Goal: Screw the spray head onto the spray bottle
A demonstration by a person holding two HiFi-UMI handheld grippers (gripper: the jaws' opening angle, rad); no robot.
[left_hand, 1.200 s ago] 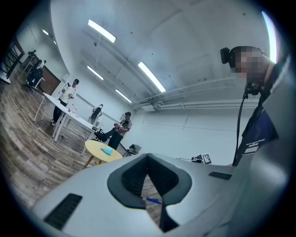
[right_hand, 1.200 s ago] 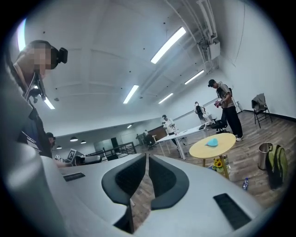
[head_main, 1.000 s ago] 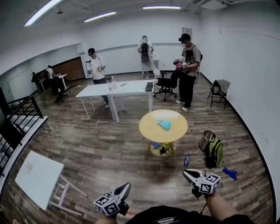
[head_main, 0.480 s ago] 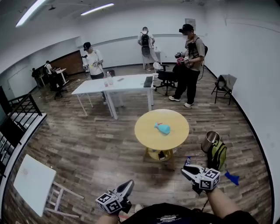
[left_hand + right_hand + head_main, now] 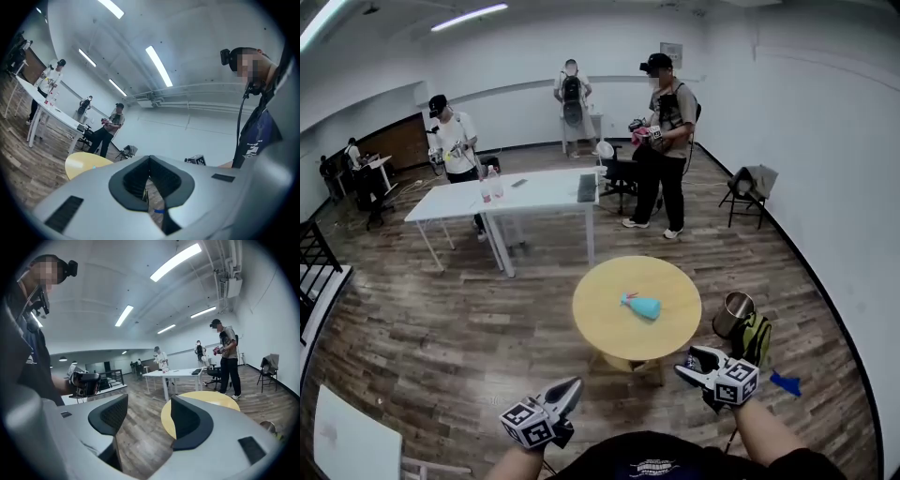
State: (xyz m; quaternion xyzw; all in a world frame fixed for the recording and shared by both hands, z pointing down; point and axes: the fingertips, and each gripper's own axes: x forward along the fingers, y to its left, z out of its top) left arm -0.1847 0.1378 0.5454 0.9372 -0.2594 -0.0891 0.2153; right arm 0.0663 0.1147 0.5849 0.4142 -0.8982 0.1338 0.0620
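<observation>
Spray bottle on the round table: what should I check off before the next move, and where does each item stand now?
1. Spray bottle in sight: ok, lying on its side on the round yellow table.
2. Spray head found: cannot tell, too small to make out.
3. Right claw ready: ok, jaws apart, just been opening, nothing between them.
4. Left claw ready: not ok, shut and empty.
5. Claws at the bottle: not ok, both well short of it.

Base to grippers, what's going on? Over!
Left gripper shut, empty; right gripper jaws just opening, empty. Spray bottle lying on round table, untouched. Nothing blocking it.
</observation>
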